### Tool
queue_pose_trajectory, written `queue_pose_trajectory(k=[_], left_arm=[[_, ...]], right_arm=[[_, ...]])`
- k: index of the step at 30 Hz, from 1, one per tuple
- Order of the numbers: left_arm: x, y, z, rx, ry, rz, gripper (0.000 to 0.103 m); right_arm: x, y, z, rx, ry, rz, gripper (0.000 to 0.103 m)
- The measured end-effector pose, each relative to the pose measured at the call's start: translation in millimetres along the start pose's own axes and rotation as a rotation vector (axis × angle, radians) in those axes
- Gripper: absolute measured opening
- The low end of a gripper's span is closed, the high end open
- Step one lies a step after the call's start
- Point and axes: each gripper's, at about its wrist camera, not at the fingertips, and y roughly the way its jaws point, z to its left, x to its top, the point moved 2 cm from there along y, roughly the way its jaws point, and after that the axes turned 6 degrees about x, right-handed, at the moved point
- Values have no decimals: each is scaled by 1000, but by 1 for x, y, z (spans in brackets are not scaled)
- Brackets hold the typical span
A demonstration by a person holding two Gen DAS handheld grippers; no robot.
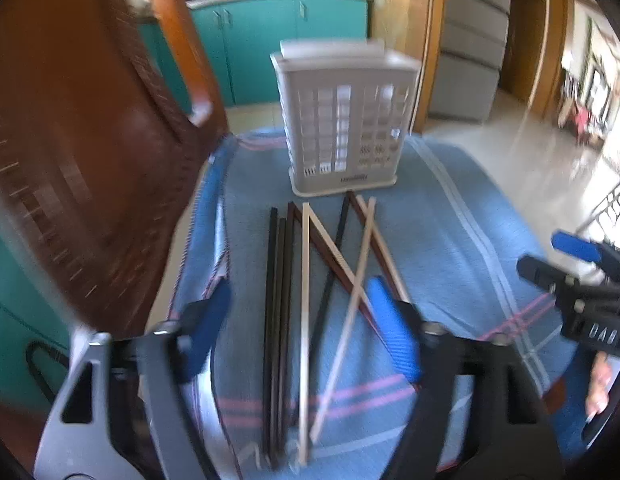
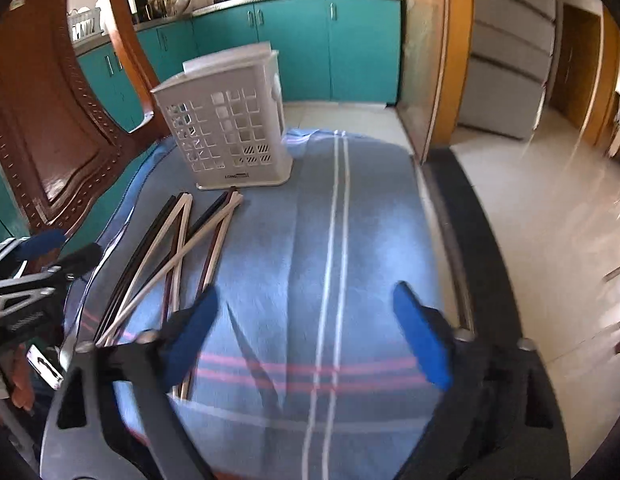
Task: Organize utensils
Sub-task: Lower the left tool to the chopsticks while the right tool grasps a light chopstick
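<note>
Several chopsticks [image 1: 306, 280], some dark, some reddish brown and some pale, lie loosely crossed on a blue striped cloth [image 1: 450, 240]. Behind their far tips stands a pale slotted utensil holder [image 1: 342, 120], upright. My left gripper [image 1: 299, 286] hangs over the chopsticks, open, its blue pads [image 1: 214, 320] on either side of the bundle and touching none. My right gripper [image 2: 306, 289] is open over bare cloth [image 2: 370, 220], with the chopsticks [image 2: 182, 248] and the holder [image 2: 226, 128] to its left. Each gripper shows at the edge of the other's view: the right gripper [image 1: 540, 251] and the left gripper [image 2: 76, 244].
A carved wooden chair back [image 1: 90, 160] rises close on the left of the cloth. The table's dark right edge [image 2: 482, 240] drops to a shiny tiled floor [image 2: 550, 208]. Teal cabinets [image 2: 350, 48] stand behind. A hand [image 1: 598, 384] holds the right gripper.
</note>
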Motion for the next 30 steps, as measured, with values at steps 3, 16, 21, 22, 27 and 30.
queue_pose_trajectory(k=[3, 16, 21, 22, 27, 30], left_arm=[[12, 39, 5, -19, -4, 76, 41], [2, 90, 27, -69, -100, 185, 33], [-8, 97, 23, -104, -106, 210, 30], [-9, 101, 24, -116, -115, 210, 25], [-14, 101, 20, -189, -175, 228, 14], [-17, 93, 17, -201, -182, 223, 12]], right_arm=[[20, 36, 3, 59, 0, 60, 56], [71, 152, 50, 280, 2, 323, 49], [66, 158, 63, 265, -74, 324, 27], [64, 158, 61, 277, -76, 329, 23], [63, 146, 40, 260, -95, 318, 8], [65, 139, 28, 216, -116, 294, 7]])
